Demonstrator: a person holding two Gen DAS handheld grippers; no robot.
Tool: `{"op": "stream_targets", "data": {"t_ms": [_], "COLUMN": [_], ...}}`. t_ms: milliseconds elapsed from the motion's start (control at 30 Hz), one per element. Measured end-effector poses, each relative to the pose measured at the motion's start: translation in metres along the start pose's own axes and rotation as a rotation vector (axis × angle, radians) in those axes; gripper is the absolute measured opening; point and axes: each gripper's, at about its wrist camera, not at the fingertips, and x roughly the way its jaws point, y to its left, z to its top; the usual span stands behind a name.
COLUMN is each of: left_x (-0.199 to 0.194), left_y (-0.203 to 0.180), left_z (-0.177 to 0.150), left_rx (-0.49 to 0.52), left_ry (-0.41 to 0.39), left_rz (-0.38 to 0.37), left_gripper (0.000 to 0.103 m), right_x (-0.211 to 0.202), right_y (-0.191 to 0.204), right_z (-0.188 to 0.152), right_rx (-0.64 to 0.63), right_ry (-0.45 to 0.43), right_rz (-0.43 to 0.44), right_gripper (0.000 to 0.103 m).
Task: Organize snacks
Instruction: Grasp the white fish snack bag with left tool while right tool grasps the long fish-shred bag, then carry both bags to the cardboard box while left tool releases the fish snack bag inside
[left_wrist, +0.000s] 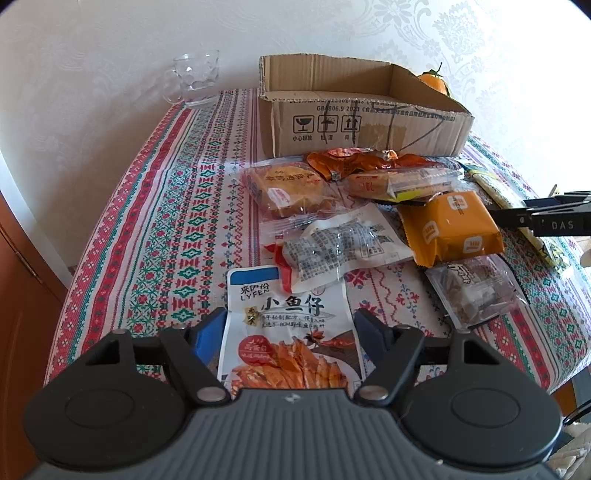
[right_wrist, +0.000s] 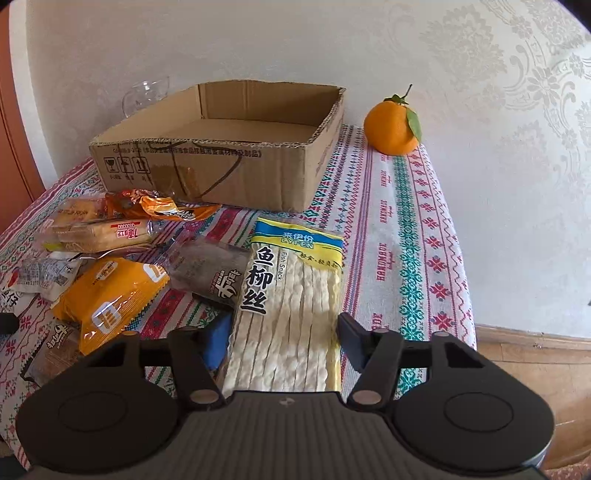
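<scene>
My left gripper (left_wrist: 290, 332) is shut on a blue-and-white fish snack packet (left_wrist: 291, 325), its pads touching the packet's two side edges near the table's front. My right gripper (right_wrist: 282, 339) is shut on a long yellow packet of white fish strips (right_wrist: 291, 302), which lies flat on the cloth. An open, empty cardboard box (left_wrist: 362, 122) (right_wrist: 207, 166) stands at the back. Between the box and the grippers lie several loose snacks, among them an orange packet (left_wrist: 450, 229) (right_wrist: 107, 295), a clear bread packet (left_wrist: 284, 192) and a dark brown packet (right_wrist: 210, 269).
A patterned tablecloth (left_wrist: 177, 236) covers the small table. A glass mug (left_wrist: 195, 77) stands at the back left by the wall. An orange with leaves (right_wrist: 393, 127) sits right of the box. The table's right edge (right_wrist: 469, 295) drops to a wooden floor.
</scene>
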Motion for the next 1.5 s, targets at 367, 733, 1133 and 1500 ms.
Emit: {"op": "stream_targets", "data": {"t_ms": [367, 733, 1133, 1500], "left_x": [-0.012, -0.038, -0.058, -0.037], "left_y": [0.003, 0.007, 0.009, 0.000], "left_z": [0.001, 0.005, 0.030, 0.113], "left_rx": [0.024, 0.048, 0.093, 0.169], "left_ry": [0.017, 0.005, -0.041, -0.144], "left_rz": [-0.004, -0.010, -0.041, -0.093], "left_gripper": [0.071, 0.069, 0.068, 0.068], "right_x": [-0.024, -0.057, -0.064, -0.051], "right_y": [0.004, 0.016, 0.031, 0.044], "right_z": [0.001, 0.015, 0.034, 0.071], "right_rx": [0.003, -0.044, -0.106, -0.149], "right_ry": [-0.014, -0.076, -0.099, -0.112], "right_rz": [-0.007, -0.014, 0.022, 0.039], "right_gripper": [0.060, 0.060, 0.060, 0.060]}}
